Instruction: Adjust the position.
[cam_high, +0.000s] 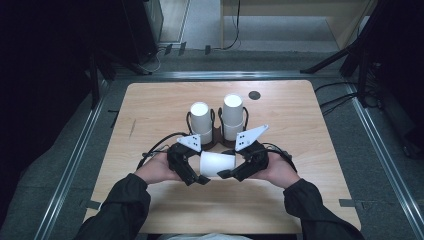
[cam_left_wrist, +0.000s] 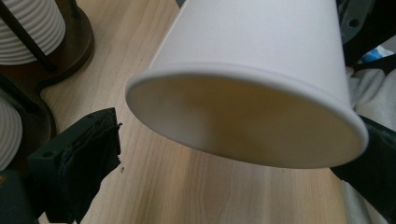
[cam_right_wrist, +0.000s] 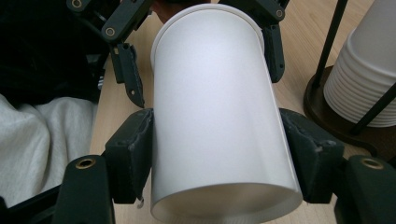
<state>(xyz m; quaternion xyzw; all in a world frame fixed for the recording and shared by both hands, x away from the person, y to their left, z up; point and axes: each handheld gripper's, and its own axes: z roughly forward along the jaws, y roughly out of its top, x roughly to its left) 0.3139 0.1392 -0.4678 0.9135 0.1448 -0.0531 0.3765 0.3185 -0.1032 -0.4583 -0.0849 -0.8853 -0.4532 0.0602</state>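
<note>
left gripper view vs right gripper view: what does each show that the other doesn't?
Left gripper view: the cup's open mouth and inside, with the left gripper's jaws standing off its rim. Right gripper view: the cup's closed bottom nearest, the right gripper's pads pressed on both sides. Both: the cup, the wooden table and stacked cups in a stand.

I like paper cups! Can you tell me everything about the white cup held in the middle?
The white cup looks like plain paper, smooth, with a rolled rim and an empty, cream-shaded inside. It lies on its side above the wooden table, between both hands. The right tool squeezes its walls with both black pads. The left tool stands open around the rim end, not pressing it.
</note>
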